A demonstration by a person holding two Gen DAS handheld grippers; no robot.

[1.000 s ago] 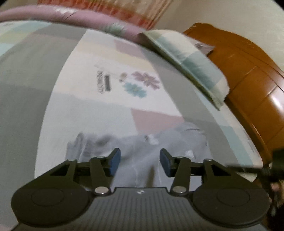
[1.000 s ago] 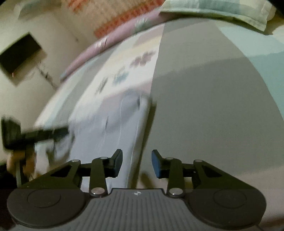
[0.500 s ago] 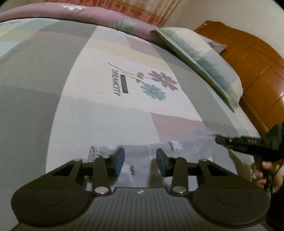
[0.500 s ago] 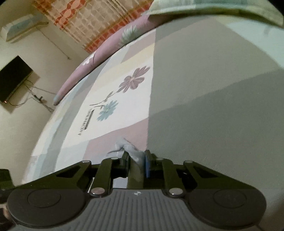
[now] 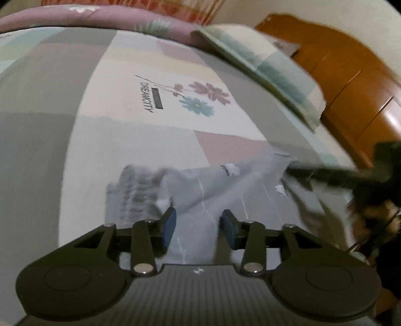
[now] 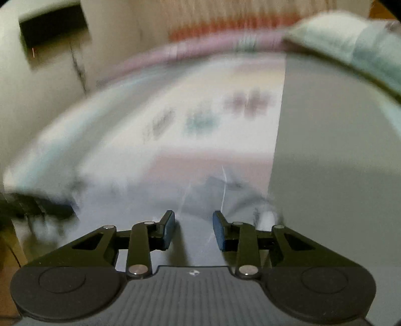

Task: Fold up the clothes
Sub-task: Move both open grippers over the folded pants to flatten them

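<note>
A light grey garment (image 5: 225, 190) lies spread on the patchwork bed sheet (image 5: 125, 140), one bunched end at its left. My left gripper (image 5: 199, 228) hovers over its near edge. Its jaws are opening, with cloth below the gap and neither pad pressing on it. In the right wrist view the same garment (image 6: 200, 198) is blurred by motion. My right gripper (image 6: 194, 229) is over it with jaws opening and nothing pinched. The right gripper (image 5: 295, 170) also shows as a dark blur at the garment's far right corner.
A checked pillow (image 5: 270, 72) lies against a wooden headboard (image 5: 351, 82) at the right. A pink quilt roll (image 5: 87, 17) runs along the far side of the bed. A person's hand (image 5: 376, 213) shows at the right edge. A dark screen (image 6: 52, 22) hangs on the wall.
My right gripper was shut on a fold of the garment half a second ago and has let go and swung across. The left gripper's jaws narrowed, then widened slightly. The garment lies flatter.
</note>
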